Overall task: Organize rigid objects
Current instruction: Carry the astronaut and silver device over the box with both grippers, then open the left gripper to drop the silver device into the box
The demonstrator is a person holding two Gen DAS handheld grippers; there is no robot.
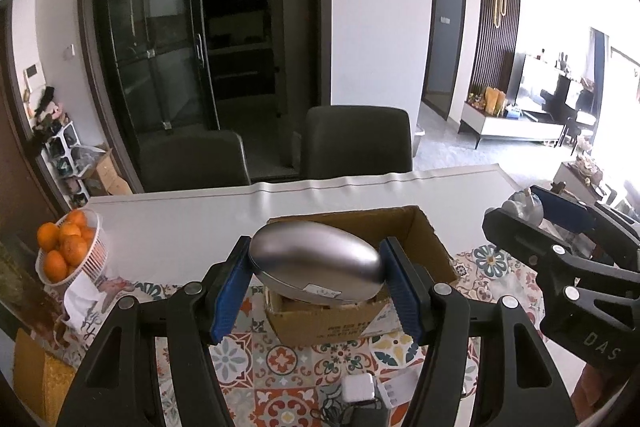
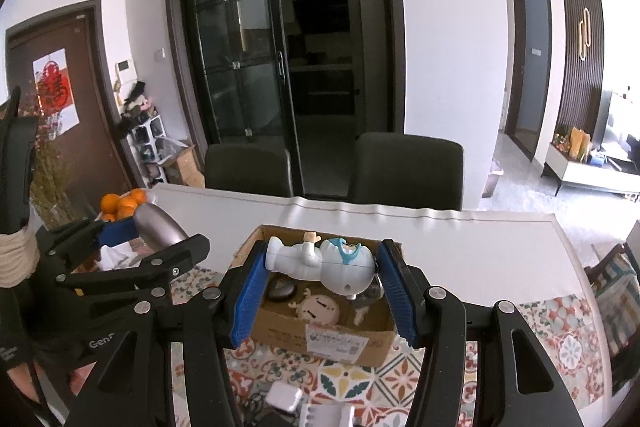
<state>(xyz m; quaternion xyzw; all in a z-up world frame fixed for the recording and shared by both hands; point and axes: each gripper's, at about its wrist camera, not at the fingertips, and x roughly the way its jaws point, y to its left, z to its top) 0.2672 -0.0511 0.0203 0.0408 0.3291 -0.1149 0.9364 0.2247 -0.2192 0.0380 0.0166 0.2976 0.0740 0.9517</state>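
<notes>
The silver oval case (image 1: 316,259) sits clamped between the blue pads (image 1: 227,291) of the left gripper (image 1: 316,285), held up in the air above the near-left part of the cardboard box (image 1: 420,239). It's tilted, w/ a small label on its flat underside.

The white-and-blue toy figure (image 2: 324,261) lies sideways in the right gripper (image 2: 322,287), squeezed head-to-foot between the pads, also off the table and over the box's near half. So both claws are clenched, each w/ its own item.

Inside the box: a doll head w/ a pale face (image 2: 320,309) and a dark round thing (image 2: 281,289), resting on the bottom. The box has a shipping label on its near wall and stands on a patterned mat (image 2: 352,383) toward the table's near edge.

At the near edge, in front of the box: a white charger block (image 2: 284,397) & a white ribbed item beside it, partly cut off.

At the table's left edge stands a white basket of oranges (image 1: 64,247). Two dark chairs (image 2: 408,167) sit along the far edge of the white table (image 2: 460,247).
</notes>
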